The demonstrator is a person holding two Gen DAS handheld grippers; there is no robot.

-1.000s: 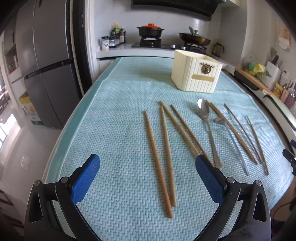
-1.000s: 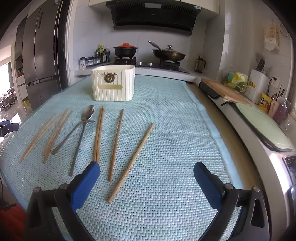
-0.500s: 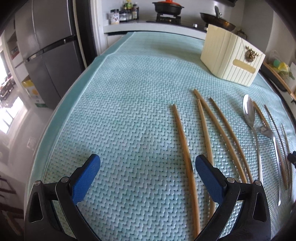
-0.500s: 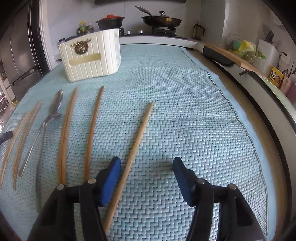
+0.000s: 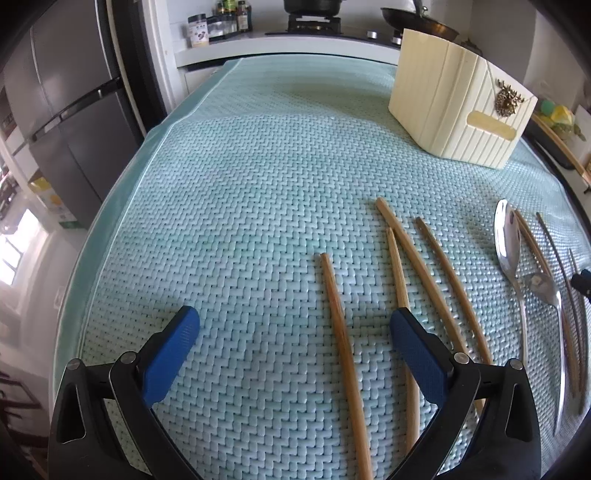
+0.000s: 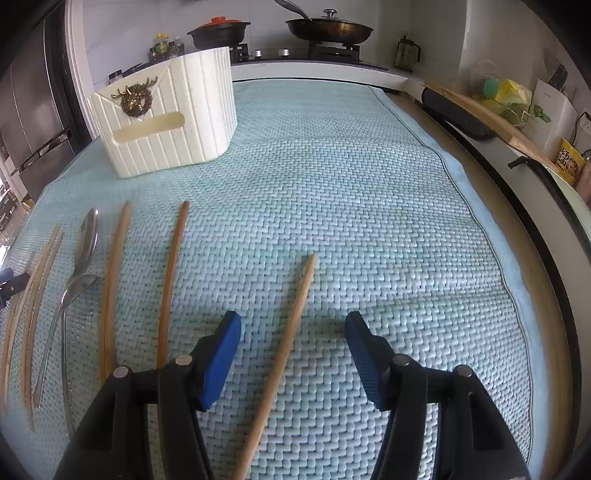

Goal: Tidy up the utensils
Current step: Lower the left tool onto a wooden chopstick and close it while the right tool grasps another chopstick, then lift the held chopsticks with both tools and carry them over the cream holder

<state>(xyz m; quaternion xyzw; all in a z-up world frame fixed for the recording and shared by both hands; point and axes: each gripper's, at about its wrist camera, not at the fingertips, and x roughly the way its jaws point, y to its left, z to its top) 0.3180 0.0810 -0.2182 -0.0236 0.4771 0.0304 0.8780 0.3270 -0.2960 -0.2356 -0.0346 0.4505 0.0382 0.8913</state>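
Several wooden chopsticks and two metal spoons lie on a teal woven mat [image 5: 240, 192]. My left gripper [image 5: 295, 332] is open, low over the mat, with the leftmost chopstick [image 5: 341, 347] between its blue fingers. My right gripper [image 6: 293, 332] is open and straddles the rightmost chopstick [image 6: 284, 350]. A cream ribbed utensil holder [image 5: 458, 107] with a gold emblem stands at the back; it also shows in the right wrist view [image 6: 166, 118]. A spoon [image 5: 509, 247] lies right of the left gripper, and left in the right wrist view [image 6: 83, 251].
A grey fridge [image 5: 59, 92] stands to the left. A stove with a pot [image 6: 219, 33] and a pan [image 6: 328, 29] is behind the holder. A cutting board [image 6: 487, 118] and packets line the right counter. The mat's edge [image 6: 476, 221] runs along the right.
Both grippers have dropped lower and moved forward over the mat. The right gripper's fingers have narrowed and now straddle the rightmost chopstick. The left gripper has shifted so the leftmost chopstick lies between its fingers.
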